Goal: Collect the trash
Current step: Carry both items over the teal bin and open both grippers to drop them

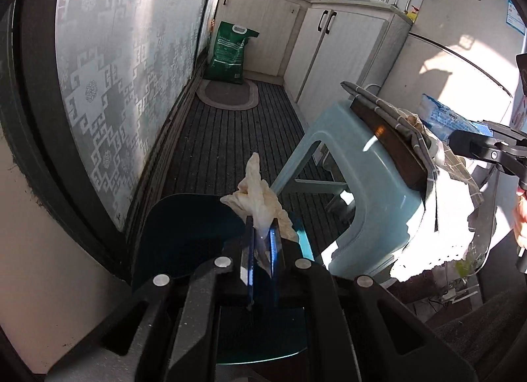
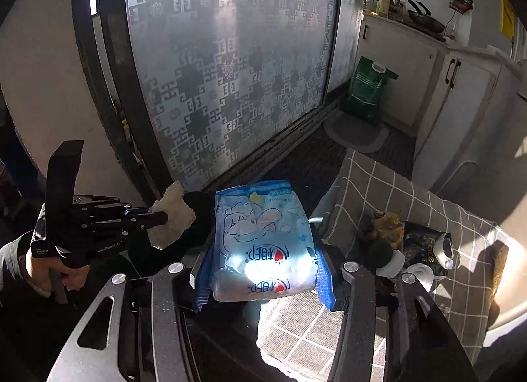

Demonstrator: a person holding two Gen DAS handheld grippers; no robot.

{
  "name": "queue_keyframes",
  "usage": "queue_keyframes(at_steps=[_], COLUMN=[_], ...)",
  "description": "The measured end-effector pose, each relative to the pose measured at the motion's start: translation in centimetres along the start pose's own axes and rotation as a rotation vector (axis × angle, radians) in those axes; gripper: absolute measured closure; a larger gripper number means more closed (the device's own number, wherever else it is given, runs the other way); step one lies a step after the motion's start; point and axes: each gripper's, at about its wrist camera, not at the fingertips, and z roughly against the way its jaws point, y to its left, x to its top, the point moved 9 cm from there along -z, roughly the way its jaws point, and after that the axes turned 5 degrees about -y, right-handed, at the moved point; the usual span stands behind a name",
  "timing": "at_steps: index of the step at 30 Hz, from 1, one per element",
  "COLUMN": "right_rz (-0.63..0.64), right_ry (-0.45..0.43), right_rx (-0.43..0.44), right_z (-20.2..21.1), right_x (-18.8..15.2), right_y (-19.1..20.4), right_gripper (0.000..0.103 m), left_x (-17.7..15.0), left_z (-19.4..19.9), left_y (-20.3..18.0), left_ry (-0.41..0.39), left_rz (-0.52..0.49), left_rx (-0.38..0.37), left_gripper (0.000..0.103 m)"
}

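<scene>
Carrying two loads at once is the main hazard at this moment. The left gripper is clenched on a crumpled tissue, pinched only at its lower edge — most of the wad stands free above the fingertips, over a dark teal bin lid just below. The right gripper is closed around a blue-and-white tissue pack, held across its width between the blue pads and raised beside the table with the grey checked cloth. Likely faults: the soft tissue may slip out if the grip eases or the tool swings sharply, landing on the striped floor mat rather than in the bin; the slick pack wrapper may slide between the pads under a tilt. Remaining debris on the cloth — a brown scrap and a dark wrapper — sits near the table edge and could be knocked off by the right tool. Whether the bin is open cannot be determined.
</scene>
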Motion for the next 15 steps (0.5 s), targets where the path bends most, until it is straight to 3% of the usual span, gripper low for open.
queue_keyframes(at_steps=[11, 15], right_rz=[0.05, 0.058], right_ry=[0.161, 0.223], right_rx=[0.019, 0.01], right_z=[-6.7, -9.0], right_x=[-0.9, -2.0], right_y=[5.2, 6.1], right_gripper=[0.052, 0.052], left_x=[-4.4, -5.2], left_z=[-2.3, -2.8], left_y=[2.7, 3.5], left_ry=[0.138, 0.151], left_rz=[0.01, 0.003], left_rx=[0.009, 0.022], left_gripper=[0.093, 0.078])
